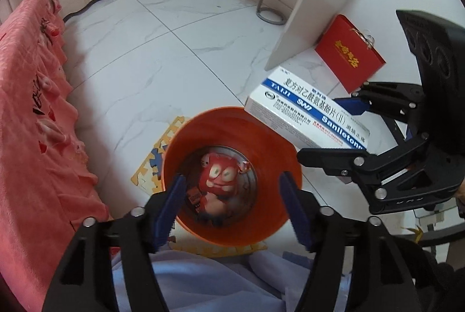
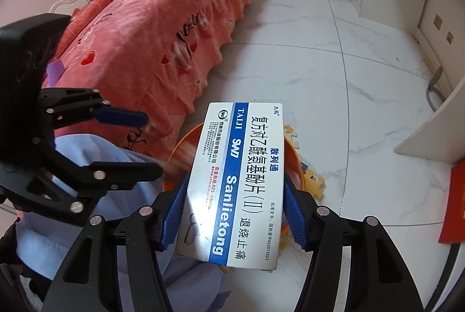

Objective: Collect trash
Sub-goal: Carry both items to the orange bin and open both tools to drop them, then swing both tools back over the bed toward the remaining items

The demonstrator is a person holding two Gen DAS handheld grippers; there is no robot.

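An orange bin (image 1: 270,143) stands on the floor with a red cartoon toy (image 1: 219,175) and other scraps inside. My left gripper (image 1: 232,206) is open and empty right above the bin's near rim. My right gripper (image 2: 232,213) is shut on a white and blue medicine box (image 2: 238,181) and holds it over the bin's rim (image 2: 189,137). In the left wrist view the box (image 1: 305,114) hangs at the bin's far right edge, held by the right gripper (image 1: 328,128). The left gripper (image 2: 151,143) shows at the left of the right wrist view.
A pink bed cover (image 1: 32,108) hangs at the left. Yellow puzzle mats (image 1: 151,163) lie under the bin. A red gift bag (image 1: 348,56) leans by a white desk panel (image 1: 308,6). A pale blue cloth (image 1: 203,283) lies below the grippers.
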